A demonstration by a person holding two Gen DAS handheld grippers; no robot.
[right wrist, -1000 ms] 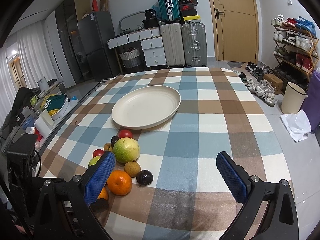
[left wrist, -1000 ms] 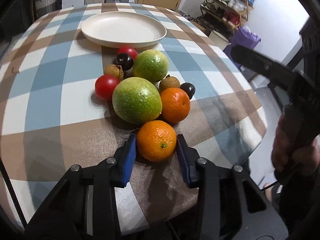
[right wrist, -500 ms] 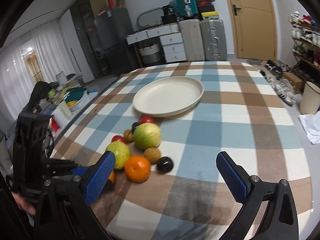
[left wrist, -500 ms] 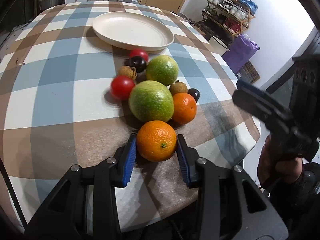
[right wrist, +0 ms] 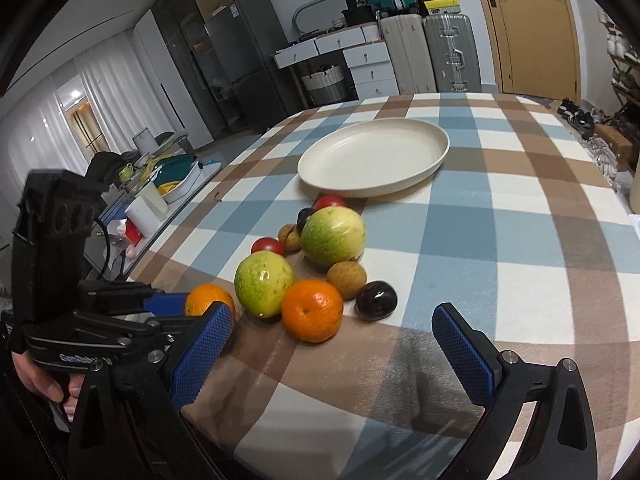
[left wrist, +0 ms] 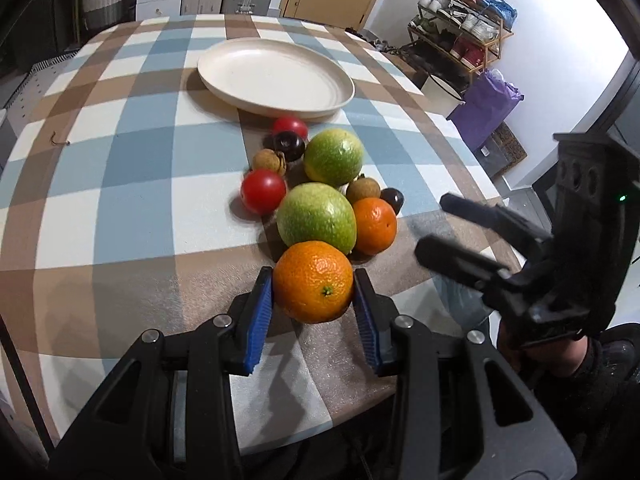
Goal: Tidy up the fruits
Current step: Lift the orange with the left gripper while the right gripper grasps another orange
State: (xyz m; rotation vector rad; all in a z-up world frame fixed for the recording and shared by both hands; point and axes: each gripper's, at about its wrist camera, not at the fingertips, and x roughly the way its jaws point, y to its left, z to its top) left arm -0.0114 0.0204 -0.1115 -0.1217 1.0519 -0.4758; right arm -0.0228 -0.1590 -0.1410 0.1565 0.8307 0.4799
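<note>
My left gripper is shut on an orange, its blue pads pressing both sides, just above the checked tablecloth near the front edge. Right behind it lie two green fruits, a second orange, two red tomatoes, dark plums and brown longans. An empty cream plate sits farther back. My right gripper stands open over the cloth in front of the second orange, nothing between its pads. In the right wrist view the held orange is half hidden by the fingers.
The table's rounded front edge runs just below both grippers. A shoe rack and a purple bag stand past the table's right side. Suitcases and drawers line the far wall. A hand holds the left gripper.
The left gripper has come up a little with the orange, away from the pile. The right gripper has sunk and tilted down towards the fruit pile.
</note>
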